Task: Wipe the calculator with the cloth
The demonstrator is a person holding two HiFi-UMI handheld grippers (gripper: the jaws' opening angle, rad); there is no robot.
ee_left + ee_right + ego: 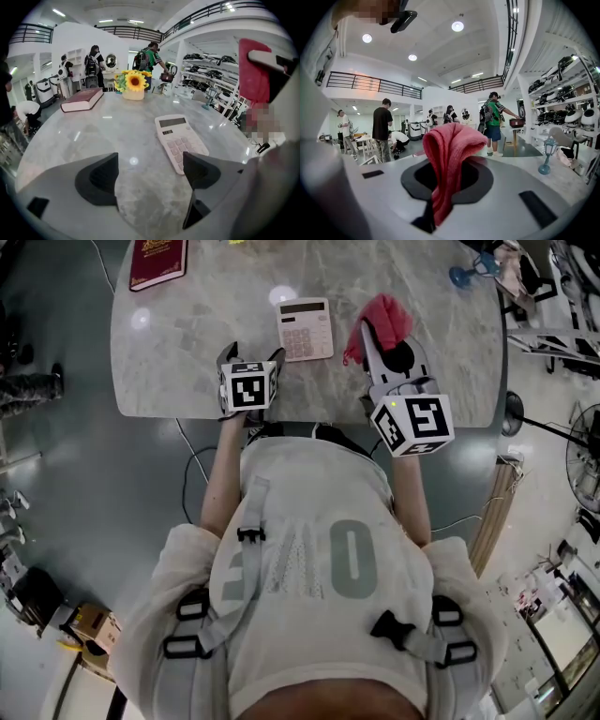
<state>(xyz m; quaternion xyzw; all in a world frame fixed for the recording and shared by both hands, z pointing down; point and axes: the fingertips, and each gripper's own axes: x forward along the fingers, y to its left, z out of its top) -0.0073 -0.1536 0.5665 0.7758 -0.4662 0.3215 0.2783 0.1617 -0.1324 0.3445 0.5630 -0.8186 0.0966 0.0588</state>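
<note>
A pale pink calculator (306,329) lies flat on the marble table (187,343), seen in the left gripper view as the calculator (179,140) just beyond the right jaw. My left gripper (251,357) stands open low over the table, left of the calculator, with only bare marble between its fingers (101,178). My right gripper (386,338) is shut on a red cloth (382,320), held above the table to the right of the calculator. The cloth (450,164) bunches upward out of the closed jaws.
A dark red book (157,261) lies at the table's far left corner. A pot of sunflowers (133,84) stands at the far edge. A small blue lamp (547,161) stands on the table's right side. People (383,129) move about the hall beyond.
</note>
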